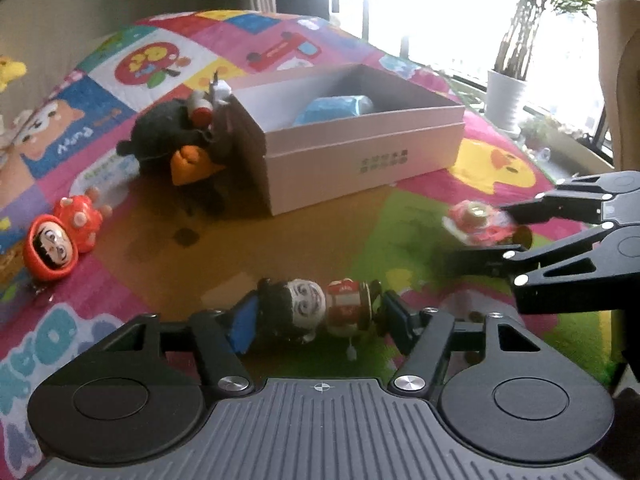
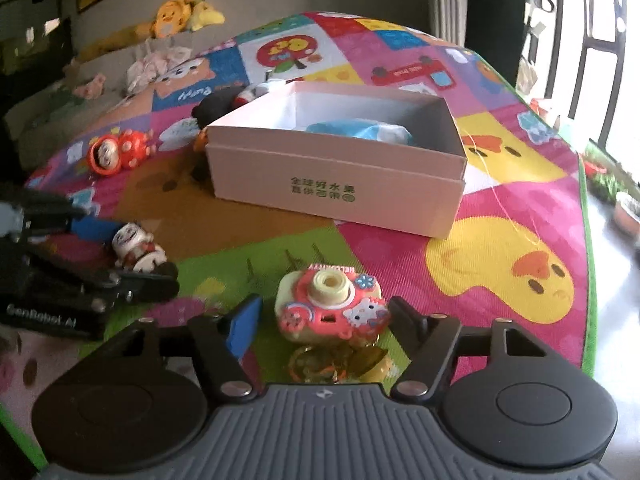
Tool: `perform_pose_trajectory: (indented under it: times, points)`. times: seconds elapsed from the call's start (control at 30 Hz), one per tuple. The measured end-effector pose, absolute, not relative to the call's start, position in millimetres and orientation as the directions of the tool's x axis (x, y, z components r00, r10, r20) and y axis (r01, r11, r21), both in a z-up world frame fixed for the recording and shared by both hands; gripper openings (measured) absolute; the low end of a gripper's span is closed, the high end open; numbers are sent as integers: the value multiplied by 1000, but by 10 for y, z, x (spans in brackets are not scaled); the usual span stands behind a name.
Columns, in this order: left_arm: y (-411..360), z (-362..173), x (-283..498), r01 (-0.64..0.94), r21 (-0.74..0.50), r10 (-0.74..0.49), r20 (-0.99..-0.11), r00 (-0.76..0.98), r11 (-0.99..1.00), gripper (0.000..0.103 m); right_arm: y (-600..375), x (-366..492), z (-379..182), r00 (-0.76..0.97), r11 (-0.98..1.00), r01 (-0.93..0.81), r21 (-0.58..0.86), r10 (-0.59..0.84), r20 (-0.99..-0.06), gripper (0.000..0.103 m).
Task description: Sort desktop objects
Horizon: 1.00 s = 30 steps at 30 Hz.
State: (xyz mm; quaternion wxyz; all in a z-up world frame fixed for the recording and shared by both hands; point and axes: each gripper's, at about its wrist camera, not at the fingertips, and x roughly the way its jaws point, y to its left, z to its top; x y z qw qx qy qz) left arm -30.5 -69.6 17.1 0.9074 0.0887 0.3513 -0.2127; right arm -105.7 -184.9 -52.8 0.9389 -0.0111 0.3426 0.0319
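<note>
A small doll (image 1: 308, 308) with black hair, a white face and a red-and-white body lies on its side on the play mat. My left gripper (image 1: 318, 314) is shut on it, one pad at its head and one at its feet; the right wrist view shows the same grip (image 2: 140, 250). A pink toy camera (image 2: 332, 308) sits between the fingers of my right gripper (image 2: 326, 308). The right finger touches it, while a strip of mat shows beside the blue left pad (image 2: 244, 326). An open pink box (image 2: 320, 176) stands behind, with a blue bundle (image 2: 360, 130) inside.
A black plush bird (image 1: 168, 132) leans on the box's left side. A red daruma (image 1: 48, 248) and a red spotted toy (image 1: 80, 216) lie at the far left. A yellow translucent trinket (image 2: 340, 360) lies under the camera. The mat's edge (image 2: 584, 240) runs along the right.
</note>
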Motion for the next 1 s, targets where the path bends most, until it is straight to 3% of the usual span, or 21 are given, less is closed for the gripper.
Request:
perform_pose_trajectory:
  times: [0.2,0.4,0.57,0.77,0.9,1.0]
  points:
    - [-727,522,-458,510,27,-392,-605,693,860,69,-1909,-1237,-198,782,997,-78,10,67,-620,57]
    - [-902,1115,-237,506,138,-416,-409,812,852,69,-2082,-1309,642,895,998,-59,-8,50,-444,57]
    - [-1105,1099,210,467,183,-381,-368,848,865,69,-2204,-1053,953,935,999,-27,-19,19,-355,57]
    - [-1149,799,780,448,88,-368,-443,817,890,70,-2352,-326,792,898,997,-2,71,33,-439,57]
    - [-1003,714,709,463,41,-391,-472,790,885,90,-2421,65,506,848,991,16,136,58,-527,58]
    - [-842,697,513,451,68,-371,-466,803,890,93,-2414,80,375,846,990,29,140,50,-530,60]
